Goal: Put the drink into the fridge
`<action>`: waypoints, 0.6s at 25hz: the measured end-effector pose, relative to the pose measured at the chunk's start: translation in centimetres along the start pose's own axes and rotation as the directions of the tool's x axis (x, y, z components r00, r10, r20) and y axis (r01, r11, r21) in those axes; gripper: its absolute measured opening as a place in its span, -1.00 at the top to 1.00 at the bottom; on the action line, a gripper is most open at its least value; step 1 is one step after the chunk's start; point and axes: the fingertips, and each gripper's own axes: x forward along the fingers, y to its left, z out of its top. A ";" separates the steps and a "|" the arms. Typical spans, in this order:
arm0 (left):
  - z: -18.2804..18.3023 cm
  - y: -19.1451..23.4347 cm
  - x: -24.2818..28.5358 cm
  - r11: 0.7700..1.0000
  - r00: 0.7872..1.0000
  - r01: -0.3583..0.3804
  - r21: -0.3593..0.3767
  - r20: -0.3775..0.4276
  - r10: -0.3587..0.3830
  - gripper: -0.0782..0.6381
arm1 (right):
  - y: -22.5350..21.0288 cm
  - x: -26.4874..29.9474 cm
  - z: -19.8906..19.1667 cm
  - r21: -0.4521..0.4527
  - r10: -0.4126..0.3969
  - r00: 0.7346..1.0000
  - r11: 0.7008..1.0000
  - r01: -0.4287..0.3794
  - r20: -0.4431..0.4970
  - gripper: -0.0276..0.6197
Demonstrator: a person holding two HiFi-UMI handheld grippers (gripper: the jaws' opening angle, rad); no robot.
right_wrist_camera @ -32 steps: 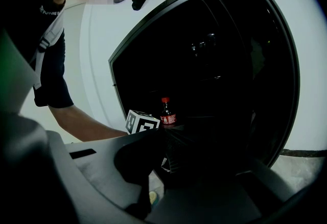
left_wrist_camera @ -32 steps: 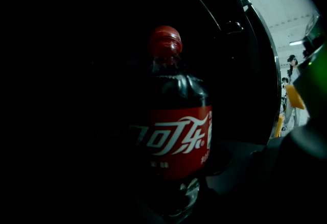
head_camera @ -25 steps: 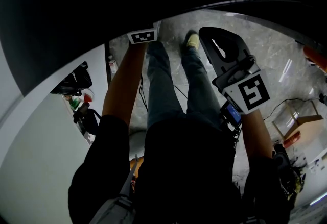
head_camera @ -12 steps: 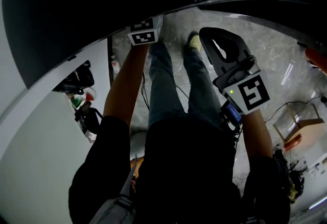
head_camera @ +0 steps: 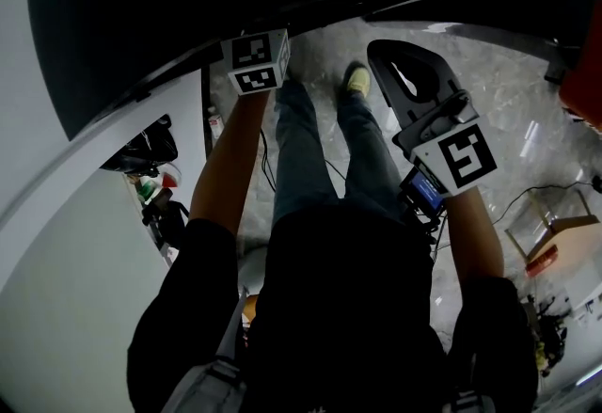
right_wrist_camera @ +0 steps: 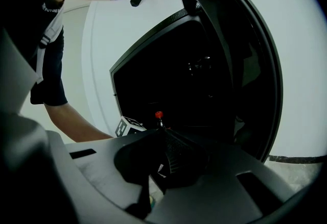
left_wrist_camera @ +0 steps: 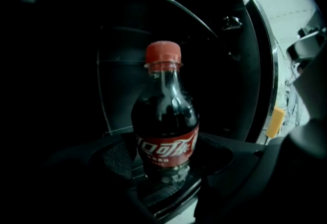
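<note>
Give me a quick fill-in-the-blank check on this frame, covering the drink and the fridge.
The cola bottle has a ____ cap.
The bottle stands ____, not tipped over.
The right gripper holds ____ between its fingers.
The fridge door stands ____.
Missing words: red; upright; nothing; open.

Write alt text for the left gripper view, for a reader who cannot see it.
A dark cola bottle with a red cap and red label stands upright between the jaws of the left gripper, which have just been opening and stand apart on either side of it. Behind the bottle is the dark interior of the fridge, with faint shelf edges showing.
</note>
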 end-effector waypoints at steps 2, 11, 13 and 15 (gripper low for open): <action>-0.2 0.0 -0.7 1.000 1.000 -0.009 -0.019 -0.016 0.009 -0.13 | -0.2 -0.4 0.6 -0.011 -0.005 1.000 1.000 0.005 0.005 0.88; 0.6 -1.4 -3.7 0.998 0.999 -0.018 -0.054 -0.034 0.016 -0.15 | -0.2 -1.9 2.4 -0.011 0.010 1.000 1.000 -0.010 0.001 0.88; 1.1 -1.9 -4.2 0.998 0.999 -0.008 -0.055 -0.037 0.006 -0.16 | -0.3 -2.1 2.8 -0.023 0.002 1.000 1.000 -0.002 -0.009 0.88; 1.6 -2.4 -5.1 0.998 0.999 0.001 -0.064 -0.037 -0.004 -0.16 | -0.2 -2.3 3.3 -0.040 -0.010 1.000 0.999 0.009 -0.025 0.88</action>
